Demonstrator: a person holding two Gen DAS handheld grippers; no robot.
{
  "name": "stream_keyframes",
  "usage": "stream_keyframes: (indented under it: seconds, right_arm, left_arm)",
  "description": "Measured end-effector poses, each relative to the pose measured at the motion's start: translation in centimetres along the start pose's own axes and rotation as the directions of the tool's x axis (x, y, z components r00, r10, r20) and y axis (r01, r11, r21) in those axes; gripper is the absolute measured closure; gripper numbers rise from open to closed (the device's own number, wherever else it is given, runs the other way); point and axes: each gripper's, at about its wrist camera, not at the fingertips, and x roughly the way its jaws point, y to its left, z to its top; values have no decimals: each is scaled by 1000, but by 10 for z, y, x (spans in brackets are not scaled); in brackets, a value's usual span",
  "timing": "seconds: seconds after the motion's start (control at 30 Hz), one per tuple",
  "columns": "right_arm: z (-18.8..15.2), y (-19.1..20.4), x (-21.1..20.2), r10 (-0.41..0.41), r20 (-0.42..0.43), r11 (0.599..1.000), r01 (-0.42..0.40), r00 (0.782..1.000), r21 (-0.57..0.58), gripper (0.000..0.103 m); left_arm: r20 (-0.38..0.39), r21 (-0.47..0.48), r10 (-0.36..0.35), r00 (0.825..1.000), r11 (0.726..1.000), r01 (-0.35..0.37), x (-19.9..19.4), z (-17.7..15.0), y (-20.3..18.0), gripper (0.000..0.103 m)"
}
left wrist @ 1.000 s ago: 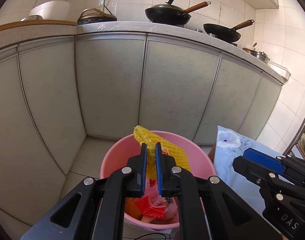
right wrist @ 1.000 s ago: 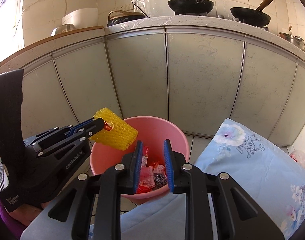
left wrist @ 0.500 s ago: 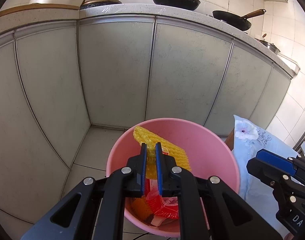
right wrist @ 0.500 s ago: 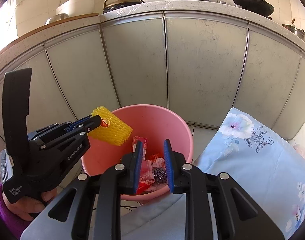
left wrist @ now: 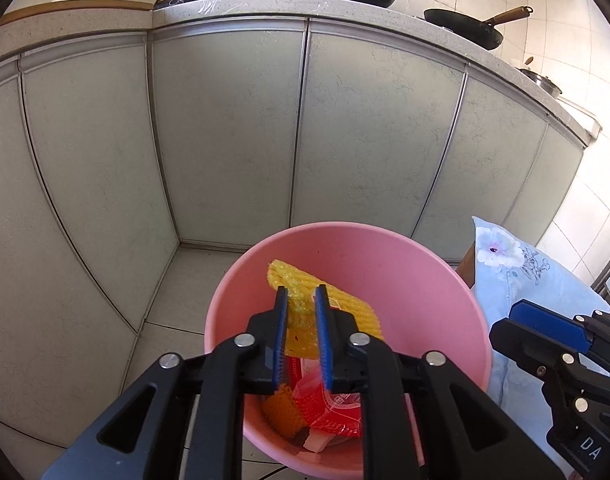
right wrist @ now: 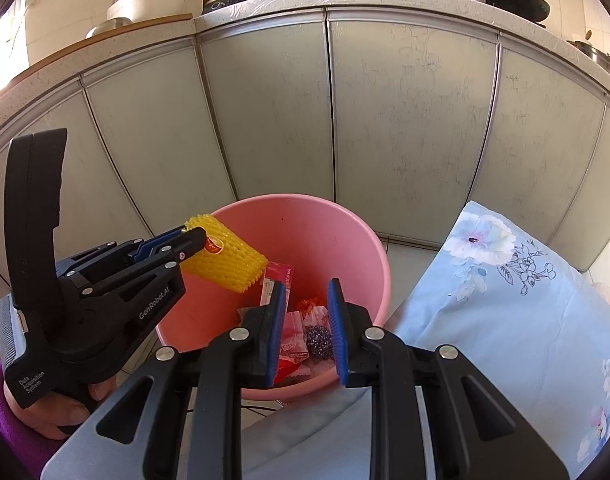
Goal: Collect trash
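- Grey cabinet doors (left wrist: 233, 128) back a kitchen corner, with the tiled floor (left wrist: 173, 300) below.
- Nearest, the left gripper (left wrist: 301, 334) pinches a yellow foam net (right wrist: 225, 262) above the pink bucket (right wrist: 345, 236).
- Its long axis slants forward and rightward from the jaws.
- The right gripper (right wrist: 307, 330) hangs spread, holding nothing.
- Red wrappers (left wrist: 335, 410) lie inside; the floral cloth (right wrist: 501, 300) is just beside.

yellow foam net (left wrist: 305, 312): ribbed, tilted, over the bin at 12 o'clock | pink bin (left wrist: 437, 280): round, upright on floor, held red wrappers (left wrist: 333, 408) at 6 o'clock
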Motion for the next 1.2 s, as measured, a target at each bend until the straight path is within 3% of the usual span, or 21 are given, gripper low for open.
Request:
stream_keyframes:
  seconds: [0.1, 0.3, 1.2]
  right_arm:
    - [-1, -1, 0, -2, 2, 1000, 2, 1000, 2, 81]
    - [-2, -2, 1, -1, 1, 1000, 1, 1000, 3, 81]
    - [-7, -1, -45, -12, 95, 1000, 12, 995, -1, 81]
  left_arm:
    - [-2, -3, 0, 1000, 1000, 0, 0, -1, -1, 72]
    - [0, 3, -7, 1000, 1000, 7, -2, -3, -3, 57]
    - [59, 0, -56, 997, 998, 56, -69, 2, -21, 53]
